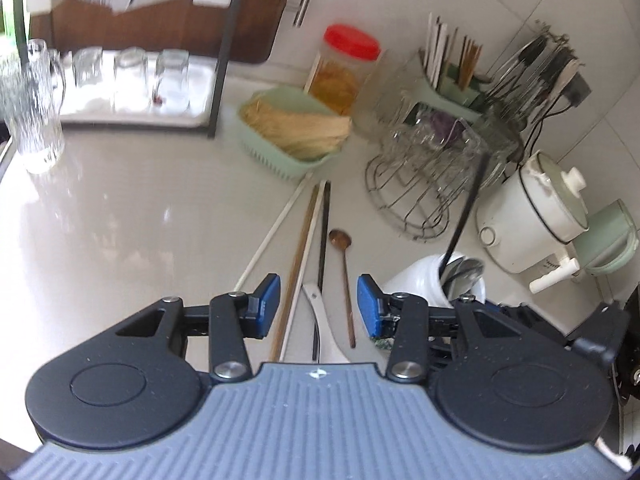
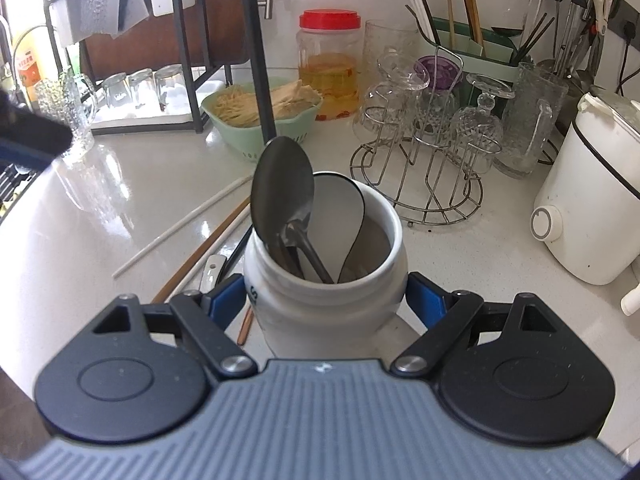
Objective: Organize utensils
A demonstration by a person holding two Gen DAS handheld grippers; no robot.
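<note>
In the left wrist view, the left gripper (image 1: 318,304) is hovering over the loose utensils on the tabletop (image 1: 120,216), its blue fingers (image 1: 267,305) standing about half apart with nothing pressed between them, though several handles are passing through the gap. By my count five long sticks are lying there: two white chopsticks (image 1: 276,228), a brown chopstick (image 1: 301,248), a third pale one beside it, and a dark one (image 1: 323,236), though blur is making the exact tally unsure. One bronze spoon (image 1: 345,264) is lying just beside them, and one white ceramic spoon (image 1: 326,320) is sitting partly under the gripper. The white jar (image 1: 416,280) is standing to the right with metal spoons already in it. In the right wrist view, the right gripper (image 2: 326,300) is bracing the white jar (image 2: 324,304), its fingers (image 2: 228,300) spread wide and pressing on both sides of the body. Inside, one large metal spoon (image 2: 282,192) is standing up, one smaller spoon (image 2: 298,232) is leaning against it, and one white paddle with a dark edge (image 2: 340,220) is sitting behind; a black handle is also rising from the jar. Judging by this, the sorting is looking partly done: some pieces are already stowed, while the chopsticks and two spoons on the tabletop are still waiting.
</note>
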